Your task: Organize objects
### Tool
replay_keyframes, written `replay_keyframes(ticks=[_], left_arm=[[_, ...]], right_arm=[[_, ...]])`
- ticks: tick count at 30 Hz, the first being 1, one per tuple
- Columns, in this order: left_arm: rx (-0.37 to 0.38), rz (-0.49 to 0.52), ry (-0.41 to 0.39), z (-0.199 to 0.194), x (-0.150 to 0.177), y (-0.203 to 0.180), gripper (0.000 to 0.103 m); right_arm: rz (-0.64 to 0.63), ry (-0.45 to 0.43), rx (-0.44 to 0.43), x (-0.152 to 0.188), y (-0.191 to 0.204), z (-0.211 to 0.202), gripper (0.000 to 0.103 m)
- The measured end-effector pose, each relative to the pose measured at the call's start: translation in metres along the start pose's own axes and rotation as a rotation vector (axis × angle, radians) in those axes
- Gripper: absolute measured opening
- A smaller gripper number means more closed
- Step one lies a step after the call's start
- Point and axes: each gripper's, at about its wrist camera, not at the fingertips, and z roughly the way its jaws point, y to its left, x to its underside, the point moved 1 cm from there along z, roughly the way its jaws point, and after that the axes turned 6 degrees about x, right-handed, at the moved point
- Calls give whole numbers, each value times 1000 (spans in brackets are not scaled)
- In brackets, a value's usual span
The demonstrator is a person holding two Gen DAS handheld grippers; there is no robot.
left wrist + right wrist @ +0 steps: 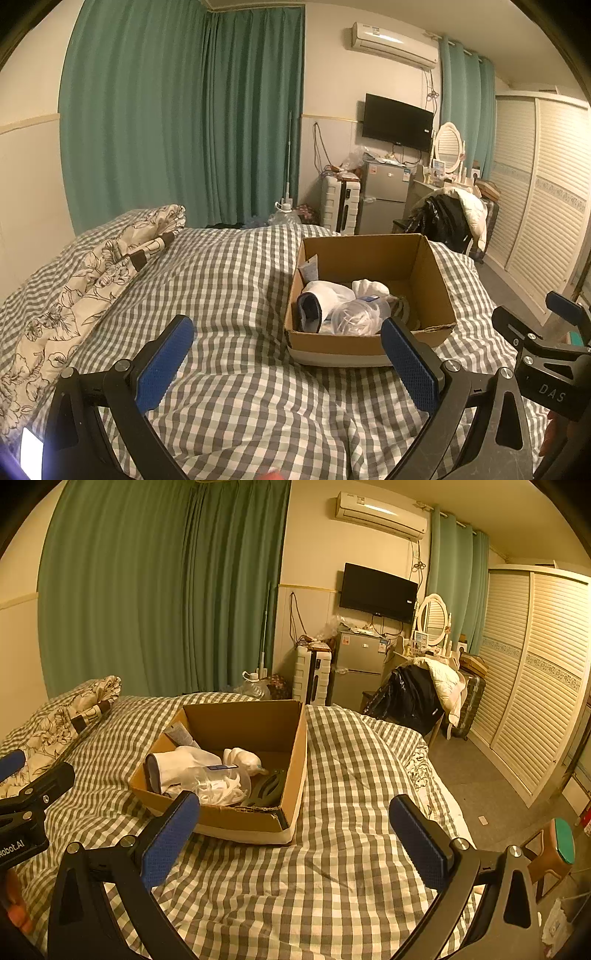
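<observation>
Closest to me, my left gripper [286, 354] hangs over the checked bedspread [236, 280] with its blue-padded jaws spread wide and nothing between them. My right gripper [295, 834] matches it, jaws wide and empty, held just to the right so the two tools sit side by side; each shows at the edge of the other's view. I judge both are held back and open like this because nothing loose lies on the cover within reach and the collecting looks largely done. Just beyond the fingertips sits the cardboard box [424, 266], open-topped, resting flat on the bed so things can be dropped in from above. Inside it, gathered toward the near wall, lie a rolled white sock [173, 764] with a dark cuff, a clear plastic container [218, 786] holding something white, a white bundle [243, 758], and a dark green clip-like item [271, 790] I cannot identify for certain. A grey tube or packet [310, 267] leans in the far left corner. To the left, a floral quilt [85, 277] is bunched along the bed's edge. Further off stand green curtains [177, 122], a small fridge [386, 197] and a wall television [397, 122].
</observation>
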Motion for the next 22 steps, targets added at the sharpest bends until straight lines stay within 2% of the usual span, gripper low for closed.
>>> replay_keyframes(ticks=[22], left_arm=[[-16,26,-6,1,3,-2,103]], right_arm=[[-4,15,-2,6,1,4,103]])
